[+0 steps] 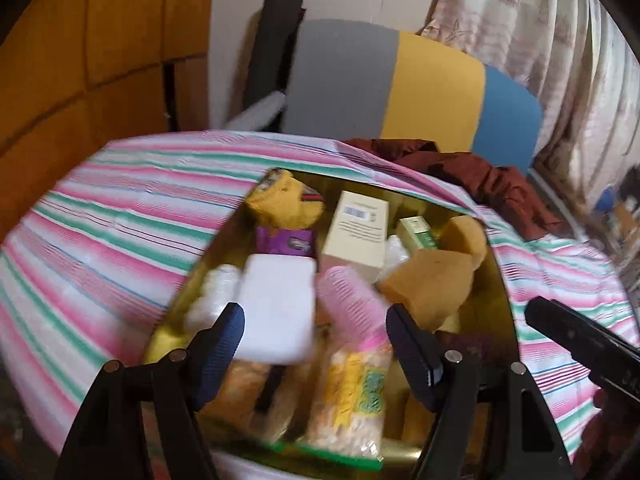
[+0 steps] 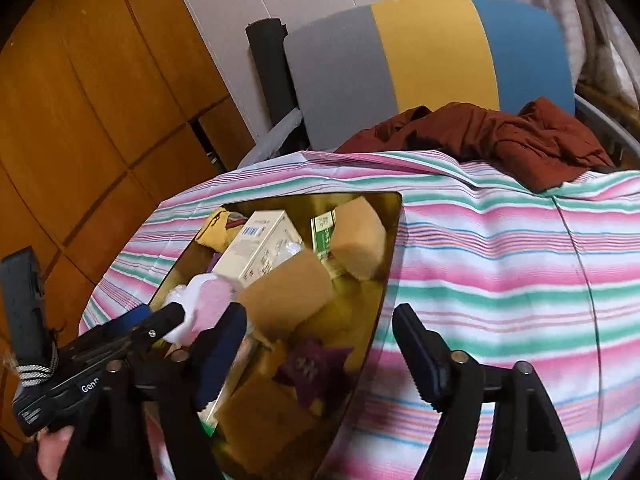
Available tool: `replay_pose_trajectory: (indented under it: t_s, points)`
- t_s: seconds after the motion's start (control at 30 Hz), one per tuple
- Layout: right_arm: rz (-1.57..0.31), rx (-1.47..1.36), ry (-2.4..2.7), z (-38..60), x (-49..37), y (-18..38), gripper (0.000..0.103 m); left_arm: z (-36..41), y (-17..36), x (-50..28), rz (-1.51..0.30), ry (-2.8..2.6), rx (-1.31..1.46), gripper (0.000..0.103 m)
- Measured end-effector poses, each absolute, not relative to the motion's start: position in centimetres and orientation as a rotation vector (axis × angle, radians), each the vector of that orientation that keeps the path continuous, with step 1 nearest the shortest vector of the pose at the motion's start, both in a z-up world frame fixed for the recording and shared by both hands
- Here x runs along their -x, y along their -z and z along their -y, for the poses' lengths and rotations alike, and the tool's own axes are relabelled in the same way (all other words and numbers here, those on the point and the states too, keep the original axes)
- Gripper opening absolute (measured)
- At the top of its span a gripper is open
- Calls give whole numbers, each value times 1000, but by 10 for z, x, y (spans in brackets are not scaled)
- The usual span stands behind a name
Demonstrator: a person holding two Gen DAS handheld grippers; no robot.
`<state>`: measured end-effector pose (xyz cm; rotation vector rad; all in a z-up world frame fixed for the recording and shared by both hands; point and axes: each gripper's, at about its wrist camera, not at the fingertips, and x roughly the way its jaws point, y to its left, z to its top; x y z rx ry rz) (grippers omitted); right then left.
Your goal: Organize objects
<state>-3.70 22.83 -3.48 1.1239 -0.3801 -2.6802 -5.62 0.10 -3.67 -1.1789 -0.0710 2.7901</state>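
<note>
A shiny gold rectangular tray [image 1: 496, 292] sits on a pink, green and white striped cloth [image 1: 104, 232], crowded with things. The left gripper [image 1: 314, 344] hovers over the tray's near half, fingers spread wide and empty, above a white rectangular block [image 1: 280, 304] and a pink ribbed roller [image 1: 352, 300]. The right gripper [image 2: 320, 344] hangs over the tray's right edge, likewise open. A tan sponge [image 2: 288, 292] and a cream cardboard box [image 2: 260, 248] lie deeper in the tray.
</note>
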Motion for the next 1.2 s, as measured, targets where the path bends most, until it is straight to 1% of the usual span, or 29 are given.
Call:
replay_pose_trajectory:
  t_s: [0.07, 0.13, 0.2, 0.27, 0.37, 0.43, 0.57, 0.73, 0.87, 1.07, 1.2]
  points:
    - [361, -1149, 2695, -224, 33, 33, 83, -4, 29, 48, 10, -2827, 1172, 75]
    - [356, -1147, 2698, -221, 28, 31, 87, -6, 22, 39, -7, -2832, 1152, 75]
    - [335, -1149, 2722, -219, 20, 27, 96, -5, 15, 31, 12, -2819, 1132, 75]
    - [313, -1150, 2743, -214, 13, 22, 103, -3, 9, 23, 32, -2814, 1114, 75]
    - [250, -1175, 2791, -206, 6, 14, 103, -5, 4, 16, 10, -2820, 1108, 75]
    - [199, -1216, 2809, -199, 4, 13, 103, -6, 0, 13, -50, -2843, 1137, 75]
    - [161, -1247, 2826, -192, -1, 10, 103, -5, -3, 5, -121, -2893, 1133, 75]
    - [94, -1247, 2850, -180, -7, 5, 103, 3, -3, -2, -111, -2916, 1153, 75]
    - [98, -1273, 2850, -173, -9, 0, 103, 5, 4, -1, -119, -2869, 1243, 75]
    - [83, -1337, 2862, -166, -12, -4, 103, 9, 7, 0, -77, -2847, 1287, 75]
    - [85, -1363, 2865, -166, -11, -1, 103, 8, 4, -1, -105, -2848, 1287, 75]
